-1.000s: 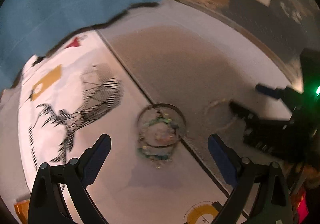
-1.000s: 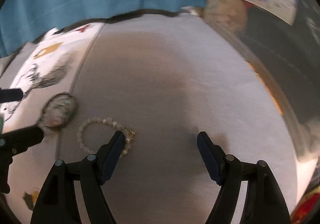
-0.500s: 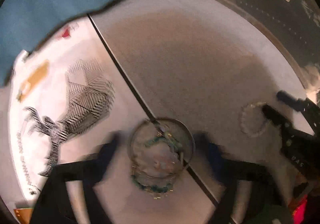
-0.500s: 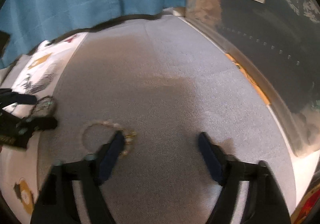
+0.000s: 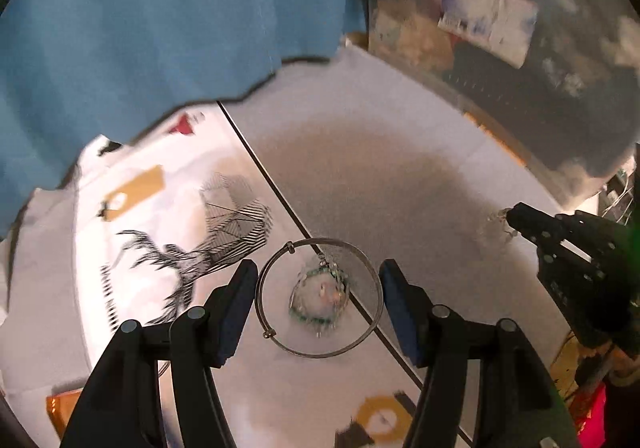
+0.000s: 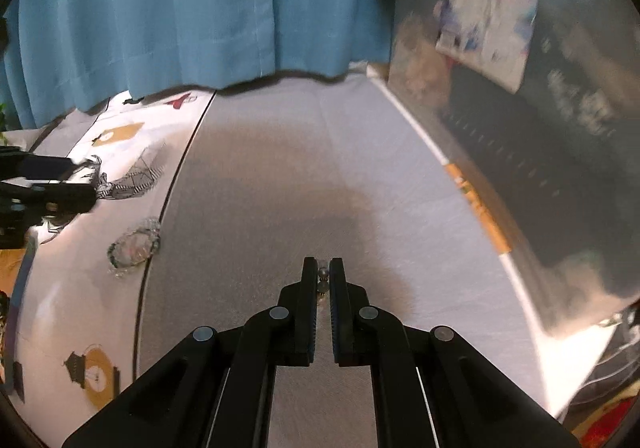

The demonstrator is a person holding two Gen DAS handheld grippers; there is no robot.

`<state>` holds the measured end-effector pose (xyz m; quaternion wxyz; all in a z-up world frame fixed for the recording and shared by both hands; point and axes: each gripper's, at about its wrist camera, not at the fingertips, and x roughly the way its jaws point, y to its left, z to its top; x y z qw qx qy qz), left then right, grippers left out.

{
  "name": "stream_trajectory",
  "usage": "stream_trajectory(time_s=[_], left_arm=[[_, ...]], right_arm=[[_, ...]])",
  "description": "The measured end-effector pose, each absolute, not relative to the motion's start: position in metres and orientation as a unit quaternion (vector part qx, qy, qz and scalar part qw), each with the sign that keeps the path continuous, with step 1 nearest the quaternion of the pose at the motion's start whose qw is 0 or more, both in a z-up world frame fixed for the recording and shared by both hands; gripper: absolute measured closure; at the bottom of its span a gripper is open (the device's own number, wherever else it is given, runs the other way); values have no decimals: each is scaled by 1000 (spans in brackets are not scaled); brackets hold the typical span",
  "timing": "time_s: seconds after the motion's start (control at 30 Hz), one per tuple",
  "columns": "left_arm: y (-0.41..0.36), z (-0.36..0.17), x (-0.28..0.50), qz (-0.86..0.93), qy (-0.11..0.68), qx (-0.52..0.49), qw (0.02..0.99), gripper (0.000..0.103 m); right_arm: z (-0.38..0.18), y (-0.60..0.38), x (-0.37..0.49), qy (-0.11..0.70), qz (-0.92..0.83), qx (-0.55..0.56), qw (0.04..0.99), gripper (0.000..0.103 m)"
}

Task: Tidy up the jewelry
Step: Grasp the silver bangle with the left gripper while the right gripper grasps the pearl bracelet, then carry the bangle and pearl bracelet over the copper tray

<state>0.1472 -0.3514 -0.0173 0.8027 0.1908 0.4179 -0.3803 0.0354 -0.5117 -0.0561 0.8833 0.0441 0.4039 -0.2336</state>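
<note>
Beads (image 6: pixel 323 273) are now pinched in the right hand-held gripper (image 6: pixel 323 280), which was spread a second ago; the bracelet is secured. Left hand-held gripper (image 5: pixel 316 302), spread, straddles the glass (image 5: pixel 318 298) on the desk (image 5: pixel 360 168).

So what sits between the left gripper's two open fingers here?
In the left wrist view, the left gripper brackets a clear glass seen from above, with a green beaded bracelet coiled in its bottom. Nothing else lies between the fingers.
</note>
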Motion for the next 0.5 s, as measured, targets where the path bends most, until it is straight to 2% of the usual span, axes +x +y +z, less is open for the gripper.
stream_trajectory(time_s=[0.27, 0.5], left_arm=[[-267, 40, 90, -369, 388, 156, 830, 44], [-193, 52, 36, -332, 377, 154, 851, 44]], right_arm=[[-1, -461, -2, 381, -221, 18, 898, 97], [27, -390, -47, 365, -182, 13, 913, 97]])
